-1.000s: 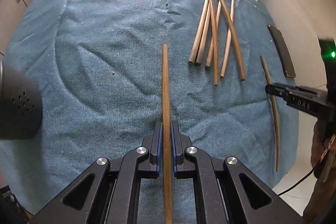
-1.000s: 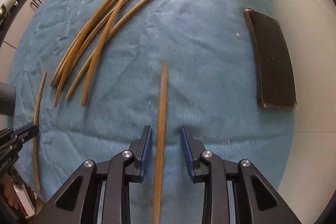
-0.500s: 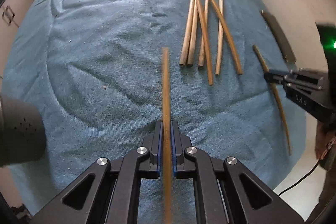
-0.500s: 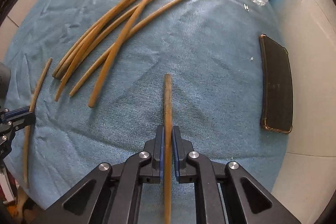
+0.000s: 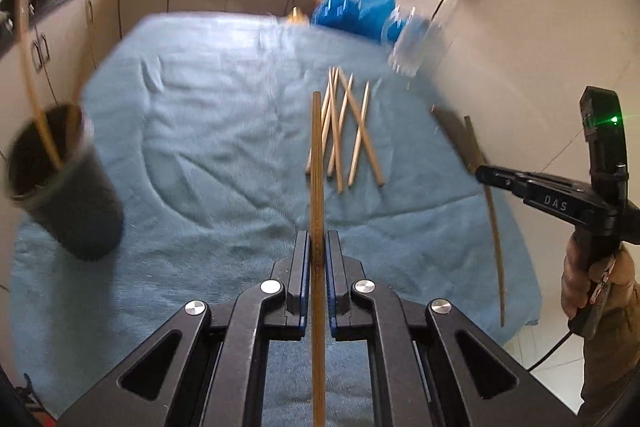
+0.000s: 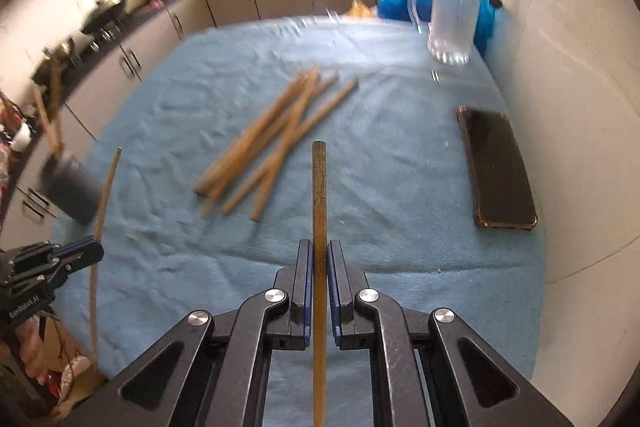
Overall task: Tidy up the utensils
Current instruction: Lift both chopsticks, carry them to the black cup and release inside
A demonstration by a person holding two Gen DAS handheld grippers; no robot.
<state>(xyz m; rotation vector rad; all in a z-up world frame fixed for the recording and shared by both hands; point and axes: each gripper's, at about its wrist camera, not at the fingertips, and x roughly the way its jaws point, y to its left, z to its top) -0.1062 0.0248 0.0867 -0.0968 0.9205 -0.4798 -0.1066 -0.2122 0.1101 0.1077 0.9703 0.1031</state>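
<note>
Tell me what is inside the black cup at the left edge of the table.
Two wooden chopsticks stand in the black cup, leaning against its rim with their tops sticking out. Their lower ends and the cup's bottom are hidden by its dark wall, so anything else inside cannot be seen.

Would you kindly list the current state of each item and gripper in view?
Left gripper: shut on a chopstick, lifted off the cloth.
Right gripper: shut on another chopstick, also lifted.
Loose chopsticks: lying crossed in a pile on the cloth.
Black cup: upright, holding two chopsticks.
Phone: lying flat, screen dark.
Glass mug: upright; contents unclear through blur.
</note>
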